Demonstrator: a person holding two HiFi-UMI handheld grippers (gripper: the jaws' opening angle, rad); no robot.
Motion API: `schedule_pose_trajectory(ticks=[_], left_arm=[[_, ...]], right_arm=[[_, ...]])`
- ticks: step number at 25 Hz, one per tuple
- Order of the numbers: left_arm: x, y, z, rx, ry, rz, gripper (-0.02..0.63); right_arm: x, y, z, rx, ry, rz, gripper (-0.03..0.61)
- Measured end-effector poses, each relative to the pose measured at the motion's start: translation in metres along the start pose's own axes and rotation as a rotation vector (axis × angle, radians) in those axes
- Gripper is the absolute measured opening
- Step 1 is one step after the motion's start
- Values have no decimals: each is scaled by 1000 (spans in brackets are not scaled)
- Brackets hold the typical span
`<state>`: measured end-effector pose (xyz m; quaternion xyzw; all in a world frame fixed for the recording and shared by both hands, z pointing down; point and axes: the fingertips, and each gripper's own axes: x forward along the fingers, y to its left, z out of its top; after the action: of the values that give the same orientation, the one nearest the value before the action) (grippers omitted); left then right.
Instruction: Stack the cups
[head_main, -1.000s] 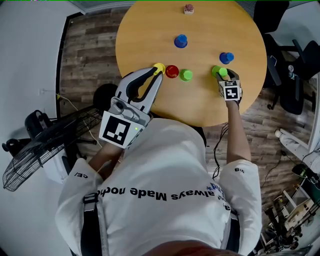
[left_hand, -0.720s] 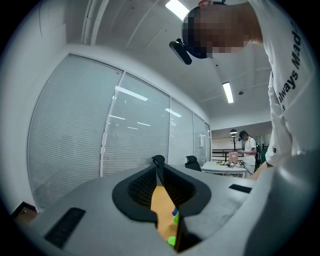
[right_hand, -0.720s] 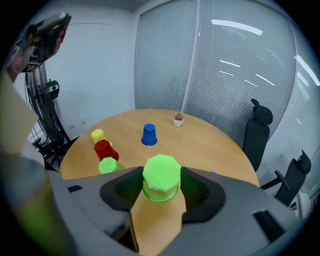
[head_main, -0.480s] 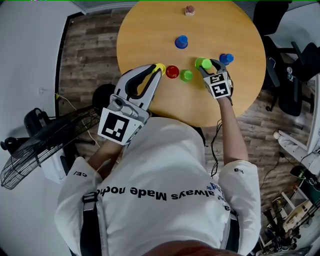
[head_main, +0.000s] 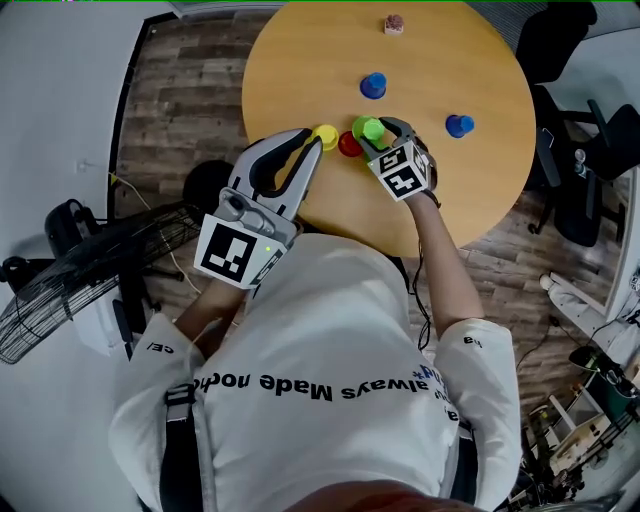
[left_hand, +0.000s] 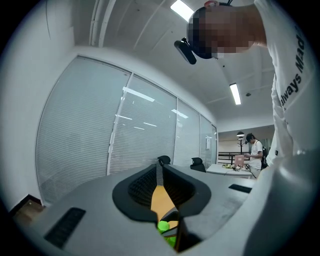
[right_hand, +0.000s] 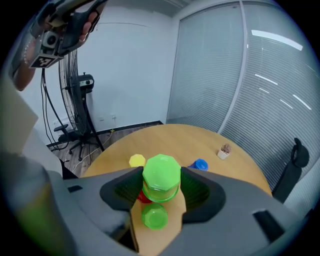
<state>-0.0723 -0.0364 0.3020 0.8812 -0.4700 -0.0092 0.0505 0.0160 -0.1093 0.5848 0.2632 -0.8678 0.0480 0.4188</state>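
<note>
Right gripper (right_hand: 161, 184) clamps a green cup (right_hand: 161, 172); the second green cup (right_hand: 154, 218) sits just beneath, slightly back toward its palm; left gripper (head_main: 306, 140) pinched closed, empty

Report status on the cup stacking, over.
Left gripper jaws shut, empty. Right gripper jaws shut on green cup. Second green cup on table beside it; red cup close.

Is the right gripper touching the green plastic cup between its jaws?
Touching. Right gripper view: the right gripper clamps the green plastic cup by its sides.
</note>
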Motion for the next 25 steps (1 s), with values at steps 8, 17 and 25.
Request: schedule_pose_trajectory(ticks=[8,17,25], left_arm=[[-11,11,0,-4,0,38,57],[-21,22,-5,-13,8,66,57],[-22,27,-7,-17,9,69,57]], right_arm=[[27,39,22,-66,5,75,249],[47,52,23,-90,30,106,249],[52,55,17,-53,21,122,265]])
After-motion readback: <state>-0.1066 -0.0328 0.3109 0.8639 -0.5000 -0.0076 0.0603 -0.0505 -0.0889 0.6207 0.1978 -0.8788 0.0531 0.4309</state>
